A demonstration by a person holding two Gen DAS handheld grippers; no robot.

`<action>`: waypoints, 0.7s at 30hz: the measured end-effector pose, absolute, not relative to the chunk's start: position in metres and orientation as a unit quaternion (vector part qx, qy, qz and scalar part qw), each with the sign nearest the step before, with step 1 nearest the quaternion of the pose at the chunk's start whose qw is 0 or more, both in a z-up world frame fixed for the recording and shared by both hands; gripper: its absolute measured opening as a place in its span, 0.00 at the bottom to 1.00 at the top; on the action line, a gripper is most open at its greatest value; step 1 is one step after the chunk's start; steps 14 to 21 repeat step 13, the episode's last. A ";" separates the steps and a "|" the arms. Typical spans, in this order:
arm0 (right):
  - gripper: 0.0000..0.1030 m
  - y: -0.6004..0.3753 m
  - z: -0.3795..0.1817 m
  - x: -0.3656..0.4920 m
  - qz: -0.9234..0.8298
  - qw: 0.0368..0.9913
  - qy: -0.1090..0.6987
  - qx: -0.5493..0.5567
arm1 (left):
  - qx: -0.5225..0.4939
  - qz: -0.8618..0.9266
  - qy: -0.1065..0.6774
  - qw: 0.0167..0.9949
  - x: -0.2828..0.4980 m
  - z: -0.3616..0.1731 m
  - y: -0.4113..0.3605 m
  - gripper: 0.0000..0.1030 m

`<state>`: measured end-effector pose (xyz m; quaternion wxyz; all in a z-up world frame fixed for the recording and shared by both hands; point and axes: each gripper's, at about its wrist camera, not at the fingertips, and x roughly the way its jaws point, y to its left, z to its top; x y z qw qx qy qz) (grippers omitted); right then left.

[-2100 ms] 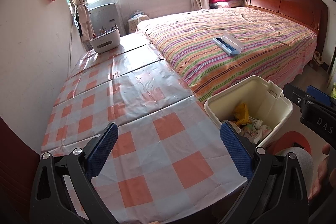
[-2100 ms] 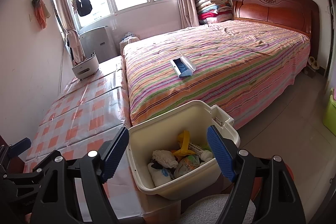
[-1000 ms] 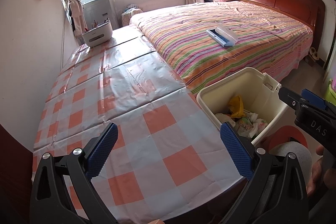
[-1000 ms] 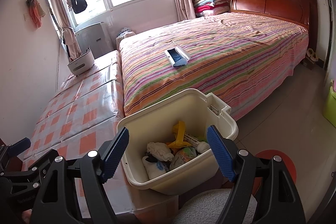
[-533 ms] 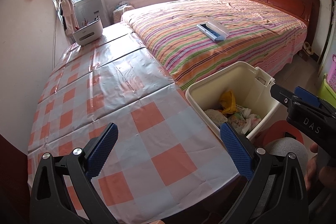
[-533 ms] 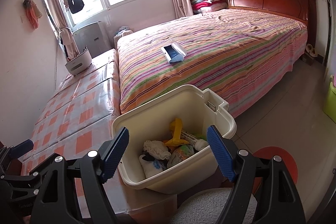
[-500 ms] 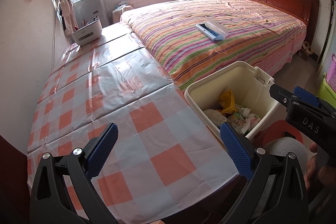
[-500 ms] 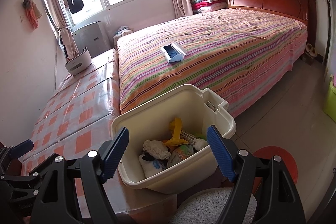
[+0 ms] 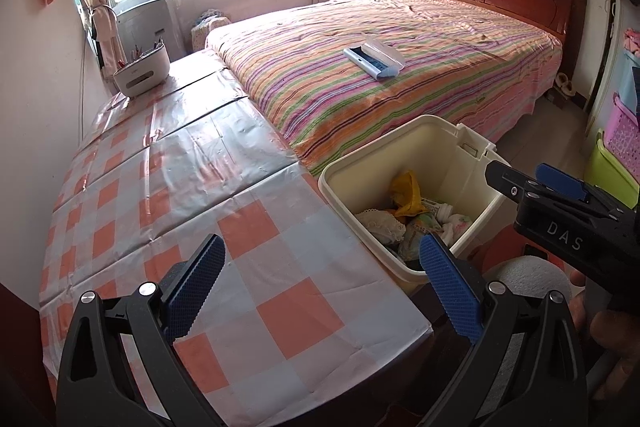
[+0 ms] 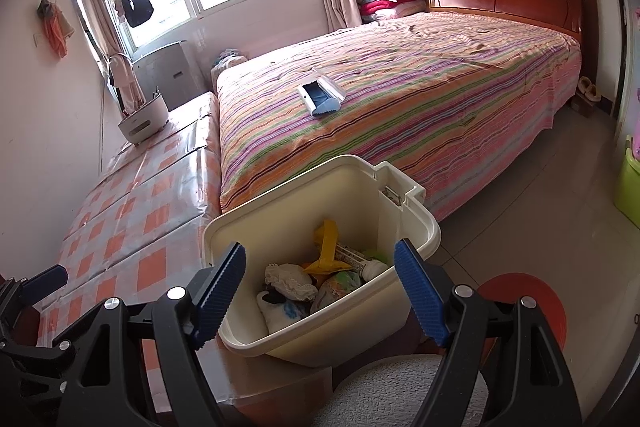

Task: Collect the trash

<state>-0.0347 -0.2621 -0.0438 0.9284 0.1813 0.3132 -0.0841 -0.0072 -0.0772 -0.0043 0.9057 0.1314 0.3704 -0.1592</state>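
The cream trash bin point(image 10: 416, 223) stood just off the corner of the checked bench point(image 9: 168, 195), beside the striped bed point(image 10: 400, 107), its mouth tilted up toward the tools and its long side running from the bench toward the floor. Crumpled wrappers and a yellow scrap point(image 10: 326, 247) lay inside. The left tool point(image 9: 320, 279) hung over the bench corner, jaws apart and empty; the right tool point(image 10: 320, 285) hung over the bin, likewise apart and empty.

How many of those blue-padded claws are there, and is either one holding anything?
2. The left claw hangs open over the checked tablecloth; the right claw hangs open above the cream bin of rubbish. Neither holds anything.
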 end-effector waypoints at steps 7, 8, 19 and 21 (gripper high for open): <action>0.73 -0.263 -0.045 -0.036 -0.085 0.928 0.315 0.183 | 0.135 -0.155 0.376 0.904 -0.007 -0.007 -0.080 0.94; 0.73 -0.263 -0.045 -0.035 -0.085 0.928 0.315 0.182 | 0.135 -0.153 0.375 0.904 -0.007 -0.007 -0.080 0.94; 0.73 -0.262 -0.047 -0.034 -0.084 0.927 0.317 0.182 | 0.136 -0.152 0.372 0.906 -0.007 -0.007 -0.079 0.94; 0.73 -0.262 -0.047 -0.034 -0.084 0.927 0.317 0.182 | 0.136 -0.152 0.372 0.906 -0.007 -0.007 -0.079 0.94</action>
